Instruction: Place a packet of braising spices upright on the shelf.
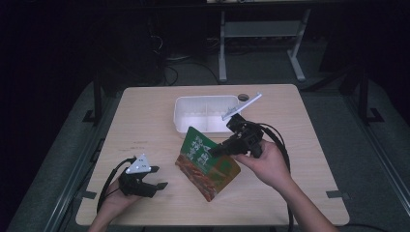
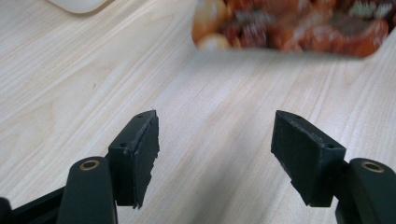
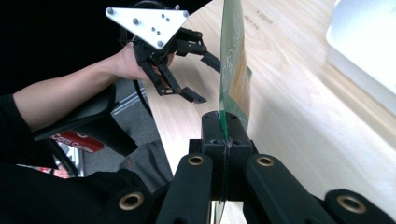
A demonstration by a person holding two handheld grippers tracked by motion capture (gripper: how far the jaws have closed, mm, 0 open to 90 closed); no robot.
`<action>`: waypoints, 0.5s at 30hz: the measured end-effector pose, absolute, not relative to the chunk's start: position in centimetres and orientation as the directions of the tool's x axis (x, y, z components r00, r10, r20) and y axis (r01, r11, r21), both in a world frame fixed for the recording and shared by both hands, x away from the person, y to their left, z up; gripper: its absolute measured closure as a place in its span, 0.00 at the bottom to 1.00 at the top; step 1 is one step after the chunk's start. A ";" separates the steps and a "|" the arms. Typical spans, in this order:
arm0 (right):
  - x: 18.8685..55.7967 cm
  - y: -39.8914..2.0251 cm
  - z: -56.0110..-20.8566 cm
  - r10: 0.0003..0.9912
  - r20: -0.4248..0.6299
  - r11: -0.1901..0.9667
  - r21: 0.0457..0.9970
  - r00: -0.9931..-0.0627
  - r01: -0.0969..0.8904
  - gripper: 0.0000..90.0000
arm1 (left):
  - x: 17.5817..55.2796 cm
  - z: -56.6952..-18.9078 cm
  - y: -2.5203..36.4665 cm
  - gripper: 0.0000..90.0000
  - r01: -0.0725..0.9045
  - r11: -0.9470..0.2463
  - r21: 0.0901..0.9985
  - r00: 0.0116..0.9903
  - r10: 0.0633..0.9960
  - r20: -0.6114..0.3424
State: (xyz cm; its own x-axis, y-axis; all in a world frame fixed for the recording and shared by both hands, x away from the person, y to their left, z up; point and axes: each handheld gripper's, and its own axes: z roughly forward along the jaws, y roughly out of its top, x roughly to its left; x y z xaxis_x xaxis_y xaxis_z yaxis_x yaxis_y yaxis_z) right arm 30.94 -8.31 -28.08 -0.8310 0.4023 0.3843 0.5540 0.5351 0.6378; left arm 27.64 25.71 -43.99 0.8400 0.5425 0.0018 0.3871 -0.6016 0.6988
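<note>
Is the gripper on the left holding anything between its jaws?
No, in its own view the left gripper has its jaws spread wide over the bare wooden table, with nothing between them.

The green and orange food pouch [image 1: 207, 164] pinched in the right tool [image 1: 217, 150] is carrying large white characters on its green upper part, just beside the tool's tips in the high view, but they are showing too small and blurred to be read. In the right tool view the pouch is standing edge-on above the closed jaws, and only faint pale marks are showing on its face. Well to the left of that tool, low in the same view, a red label [image 3: 74, 141] with white lettering is appearing to begin "Cotti"; what it is standing on cannot be told.
</note>
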 end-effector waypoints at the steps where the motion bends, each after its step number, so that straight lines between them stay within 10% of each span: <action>1: 31.0 -8.3 -27.8 0.403 0.379 0.536 0.640 -0.833 0.551 1.00 | 27.6 -44.0 25.7 0.35 0.386 -0.603 0.698 0.840 0.542 0.003; 15: 32.9 -8.0 -24.9 0.434 0.374 0.530 0.630 -0.820 0.568 1.00 | 27.7 -44.0 25.9 0.35 0.392 -0.600 0.698 0.837 0.547 0.000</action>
State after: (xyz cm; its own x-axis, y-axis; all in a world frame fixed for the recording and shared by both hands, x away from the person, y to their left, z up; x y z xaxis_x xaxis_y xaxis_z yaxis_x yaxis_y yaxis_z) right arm 32.89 -7.98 -24.90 -0.8196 0.4338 0.3742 0.5680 0.5300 0.6297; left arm 27.72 25.91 -44.05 0.8369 0.5473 -0.0001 0.3922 -0.5996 0.6976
